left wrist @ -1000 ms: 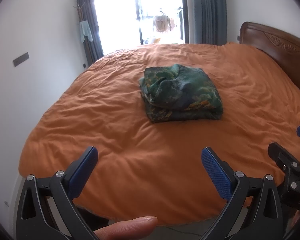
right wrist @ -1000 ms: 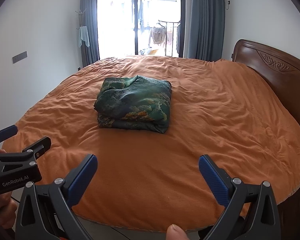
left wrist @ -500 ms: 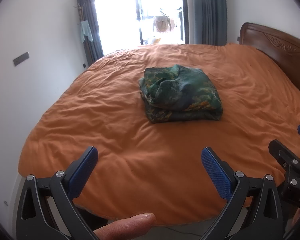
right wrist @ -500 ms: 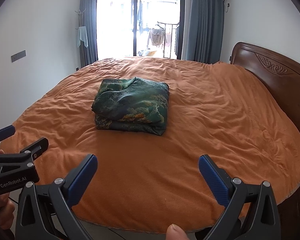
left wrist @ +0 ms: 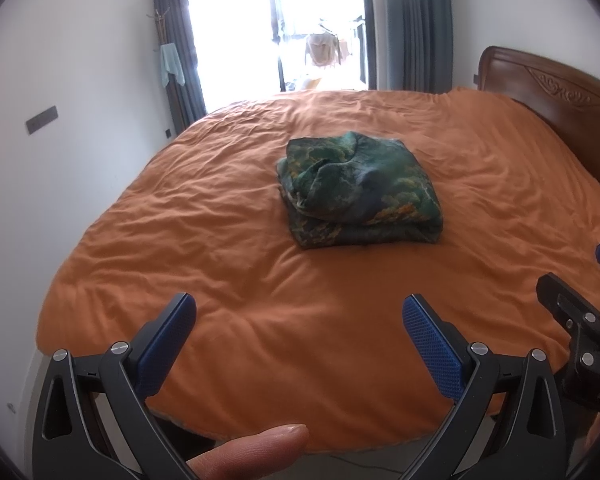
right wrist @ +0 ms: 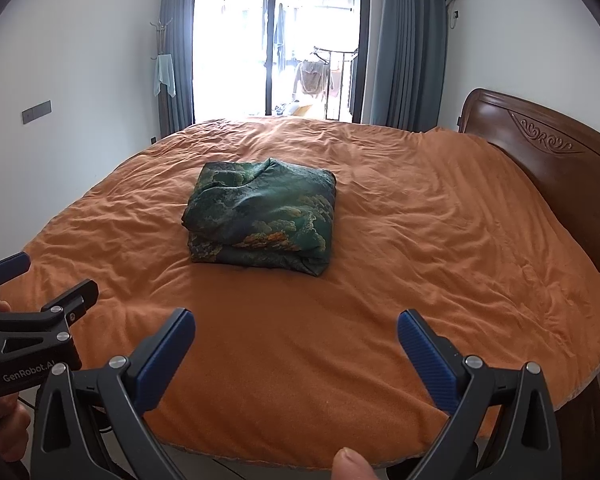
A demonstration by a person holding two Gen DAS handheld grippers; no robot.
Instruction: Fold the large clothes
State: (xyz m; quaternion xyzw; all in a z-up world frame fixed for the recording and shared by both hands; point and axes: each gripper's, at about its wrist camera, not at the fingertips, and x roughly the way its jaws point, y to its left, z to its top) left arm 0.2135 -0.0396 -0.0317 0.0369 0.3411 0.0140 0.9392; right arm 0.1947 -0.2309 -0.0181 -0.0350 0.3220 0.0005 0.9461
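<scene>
A folded green patterned garment (left wrist: 360,192) (right wrist: 262,220) lies as a thick square bundle in the middle of the orange bedspread (left wrist: 284,320) (right wrist: 300,340). My left gripper (left wrist: 298,312) hangs open over the bed's near edge, well short of the bundle, with nothing between its blue pads. The right gripper (right wrist: 296,328) is open too, also back from the bundle and empty. Each gripper shows at the side of the other's view: the right one (left wrist: 572,280), the left one (right wrist: 40,280).
A carved wooden headboard (right wrist: 540,148) bounds the bed on the right. White walls stand to the left, and a glass balcony door with grey curtains (right wrist: 408,48) lies beyond the far edge. A thumb (left wrist: 256,450) shows at the bottom of each view.
Both grippers have drifted slightly back from the bed and lifted a little; the folded garment lies unmoved. Both jaws stay open.
</scene>
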